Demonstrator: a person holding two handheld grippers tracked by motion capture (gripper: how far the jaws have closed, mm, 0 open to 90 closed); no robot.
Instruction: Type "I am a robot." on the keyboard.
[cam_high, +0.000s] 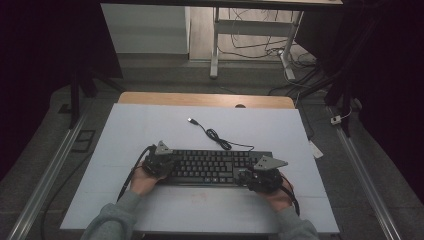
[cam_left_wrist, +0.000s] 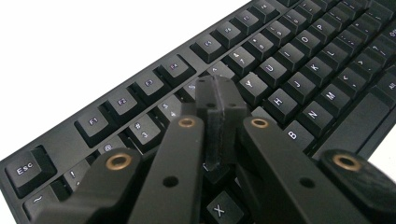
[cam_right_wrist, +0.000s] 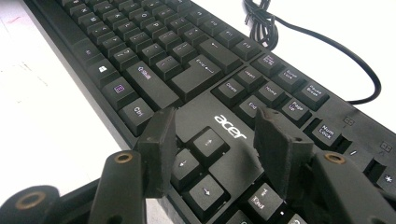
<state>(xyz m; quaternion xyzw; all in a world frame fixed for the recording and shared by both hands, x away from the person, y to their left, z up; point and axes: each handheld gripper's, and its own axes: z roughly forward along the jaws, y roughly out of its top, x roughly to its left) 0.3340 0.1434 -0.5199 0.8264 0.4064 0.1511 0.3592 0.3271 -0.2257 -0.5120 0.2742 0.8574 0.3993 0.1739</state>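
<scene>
High view first: you have the black keyboard (cam_high: 210, 167) lying flat across the near middle of the white counter (cam_high: 150, 125), its cable (cam_high: 215, 135) snaking away toward the far side and ending in a loose USB plug (cam_high: 191, 120). Your left claw (cam_high: 161, 164) sits over the keyboard's left end, and your right claw (cam_high: 260, 177) over its right end. Left gripper view shows your left claw (cam_left_wrist: 220, 109) pressed together, nothing between the jaws, the joined tips hovering low over the number and upper letter rows; whether they touch a key you cannot tell. Right gripper view shows your right claw (cam_right_wrist: 215, 135) spread apart, pinching nothing, its jaws straddling the arrow keys (cam_right_wrist: 196, 163) just above the logo panel.
</scene>
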